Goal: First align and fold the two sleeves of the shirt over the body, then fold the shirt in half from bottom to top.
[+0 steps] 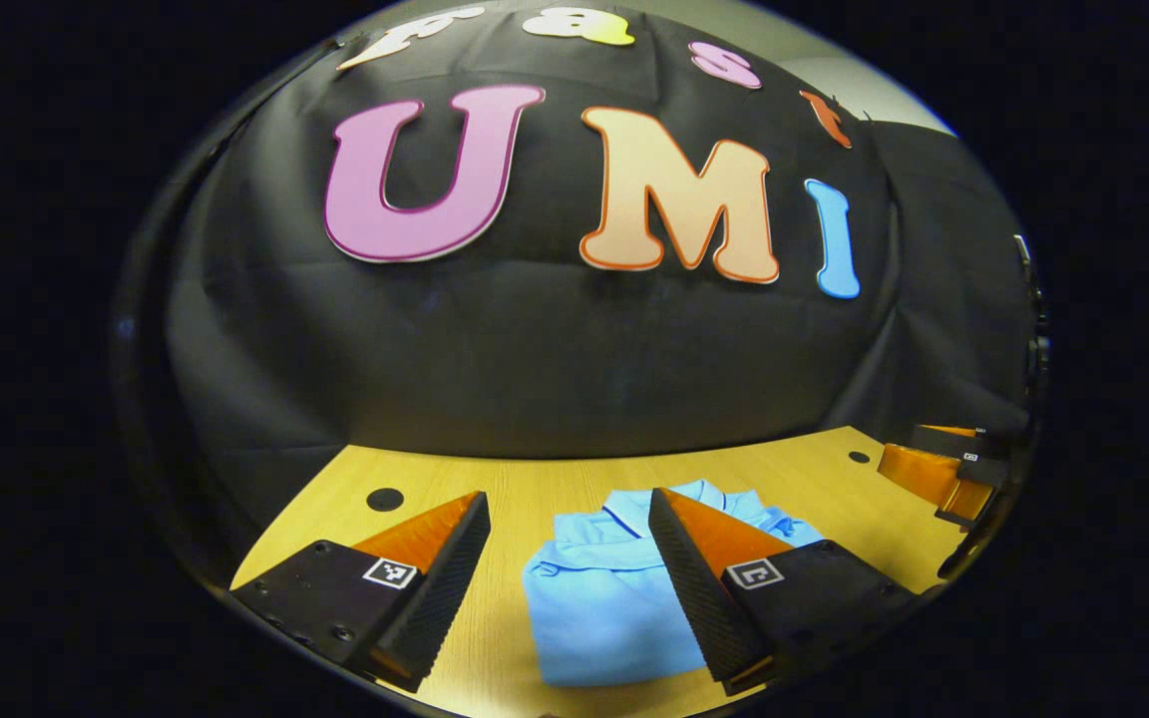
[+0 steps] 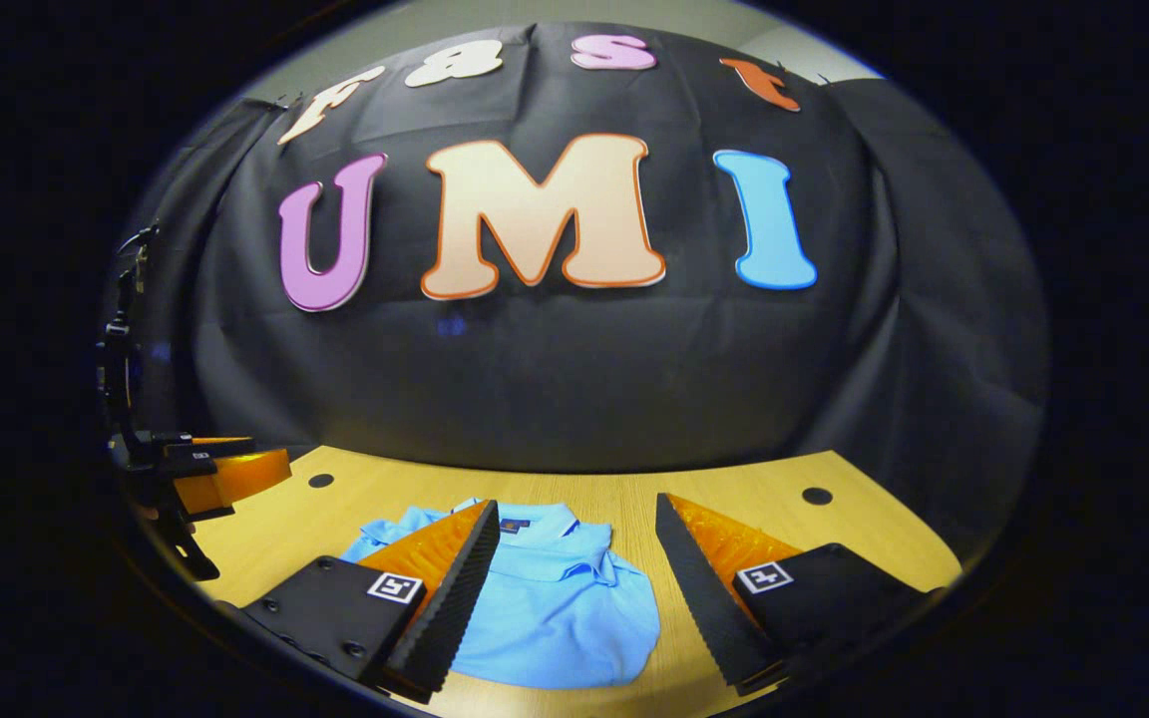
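A light blue collared shirt (image 1: 599,598) lies folded into a compact rectangle on the wooden table (image 1: 535,479), collar toward the far wall. My left gripper (image 1: 567,509) hovers above the table, open and holding nothing; the shirt shows between its fingers and under the right one. In the right gripper view the same shirt (image 2: 555,598) lies with its collar away from me. My right gripper (image 2: 576,514) is open too, above the shirt's right part, empty. The other gripper (image 1: 944,469) appears at the right edge of the left gripper view, and at the left edge of the right gripper view (image 2: 205,469).
Small round dark holes (image 1: 384,500) mark the table top (image 2: 817,496). The black cloth wall (image 1: 574,349) rises just behind the table's far edge. Bare wood surrounds the shirt on both sides.
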The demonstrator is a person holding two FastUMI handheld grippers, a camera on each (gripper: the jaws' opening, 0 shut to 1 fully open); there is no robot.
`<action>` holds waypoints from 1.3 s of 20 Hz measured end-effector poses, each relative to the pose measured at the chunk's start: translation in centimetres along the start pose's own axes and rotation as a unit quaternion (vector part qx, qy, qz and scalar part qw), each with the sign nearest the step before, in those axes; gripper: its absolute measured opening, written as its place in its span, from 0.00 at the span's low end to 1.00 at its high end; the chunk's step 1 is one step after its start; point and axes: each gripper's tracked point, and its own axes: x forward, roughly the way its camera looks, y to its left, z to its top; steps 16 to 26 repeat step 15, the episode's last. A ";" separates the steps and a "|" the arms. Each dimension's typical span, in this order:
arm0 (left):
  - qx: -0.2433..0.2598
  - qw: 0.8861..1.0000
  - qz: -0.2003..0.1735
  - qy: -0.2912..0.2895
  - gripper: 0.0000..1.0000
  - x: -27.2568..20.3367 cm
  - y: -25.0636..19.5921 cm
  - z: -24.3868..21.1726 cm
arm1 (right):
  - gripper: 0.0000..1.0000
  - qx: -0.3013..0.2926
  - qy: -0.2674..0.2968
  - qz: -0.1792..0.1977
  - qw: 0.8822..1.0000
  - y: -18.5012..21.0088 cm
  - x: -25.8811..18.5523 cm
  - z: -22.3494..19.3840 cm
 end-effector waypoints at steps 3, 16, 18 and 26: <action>0.012 1.000 0.003 -0.029 0.95 -4.0 -1.2 1.8 | 0.98 -0.013 -0.028 0.005 1.000 0.2 -4.4 2.1; 0.032 0.998 0.017 -0.059 0.95 -11.1 -1.6 4.2 | 0.98 0.000 -0.054 0.010 0.998 1.0 -11.4 4.0; 0.032 0.998 0.017 -0.059 0.95 -11.1 -1.6 4.2 | 0.98 0.000 -0.054 0.010 0.998 1.0 -11.4 4.0; 0.032 0.998 0.017 -0.059 0.95 -11.1 -1.6 4.2 | 0.98 0.000 -0.054 0.010 0.998 1.0 -11.4 4.0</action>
